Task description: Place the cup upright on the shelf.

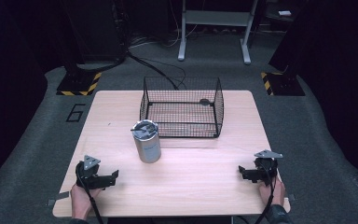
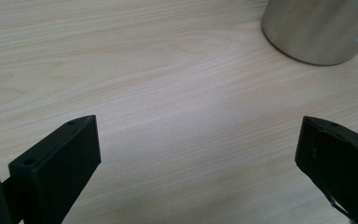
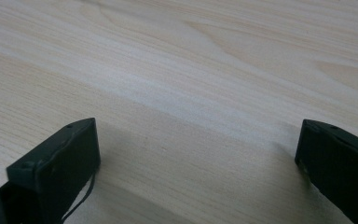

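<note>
A metal canister [image 1: 147, 141] stands upright on the wooden table [image 1: 200, 182], a little left of centre and just in front of the near left corner of a black wire basket [image 1: 182, 107]. Its silver wall looks smooth and its lid carries a dark fitting, too small to make out.

The left gripper [image 1: 109, 178] rests near the front left edge of the table, held in the person's left hand [image 1: 80, 198], its jaws spread wide with nothing between them. In the left gripper view the canister's base [image 2: 319, 32] sits ahead and to one side of the jaws, near but apart from them. The right gripper [image 1: 244, 173] lies near the front right edge, well apart from the canister, its jaws likewise wide and empty over bare wood.

The step in hand looks to be the reach for the canister, most likely with the left gripper, which is nearer. To do it well, the jaws should come in level on either side of the wall, about halfway up, and close squarely so the round, slick body does not twist out or tip. The lift must then clear the basket's rim.

The basket stands open at the top; a small dark object [image 1: 205, 101] lies near its far right corner, otherwise it seems empty. Whether the canister holds anything cannot be told.
</note>
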Demonstrator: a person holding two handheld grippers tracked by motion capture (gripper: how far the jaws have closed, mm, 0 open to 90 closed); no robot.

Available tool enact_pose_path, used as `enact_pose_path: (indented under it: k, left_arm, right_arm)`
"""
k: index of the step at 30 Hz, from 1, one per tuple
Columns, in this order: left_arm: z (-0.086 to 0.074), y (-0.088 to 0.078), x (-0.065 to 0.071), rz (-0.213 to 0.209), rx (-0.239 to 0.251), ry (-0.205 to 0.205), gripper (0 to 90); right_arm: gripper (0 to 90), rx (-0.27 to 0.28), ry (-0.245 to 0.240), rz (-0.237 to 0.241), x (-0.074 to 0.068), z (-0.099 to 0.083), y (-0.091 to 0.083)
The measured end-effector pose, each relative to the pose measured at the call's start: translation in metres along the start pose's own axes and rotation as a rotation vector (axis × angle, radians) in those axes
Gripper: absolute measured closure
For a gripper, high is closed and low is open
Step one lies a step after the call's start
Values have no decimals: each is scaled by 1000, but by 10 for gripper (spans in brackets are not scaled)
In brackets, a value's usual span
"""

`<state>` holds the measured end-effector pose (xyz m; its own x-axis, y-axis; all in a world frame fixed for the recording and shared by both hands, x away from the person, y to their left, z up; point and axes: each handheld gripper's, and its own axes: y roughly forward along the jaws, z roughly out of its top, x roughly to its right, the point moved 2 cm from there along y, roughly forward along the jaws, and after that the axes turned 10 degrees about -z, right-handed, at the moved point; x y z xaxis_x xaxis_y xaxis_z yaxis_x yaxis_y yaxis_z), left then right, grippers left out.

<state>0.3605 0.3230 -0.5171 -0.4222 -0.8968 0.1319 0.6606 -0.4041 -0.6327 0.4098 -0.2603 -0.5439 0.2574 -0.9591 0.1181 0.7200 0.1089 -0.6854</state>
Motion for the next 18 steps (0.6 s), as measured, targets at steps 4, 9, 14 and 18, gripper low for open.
enact_pose_path:
  k: [4, 9, 14, 18]
  left_arm:
    - [6, -1, 7, -40, -2, 7, 1]
    - [17, -5, 18, -77, 33, 20, 1]
    - [26, -7, 26, -91, 40, 48, 1]
    - [34, -7, 34, -115, 52, 63, 1]
  right_arm:
    - [0, 4, -10, -1, 0, 1, 1]
    - [0, 0, 2, 0, -1, 1, 1]
    - [0, -4, -6, 2, -1, 1, 1]
    - [0, -2, -8, 1, -1, 1, 1]
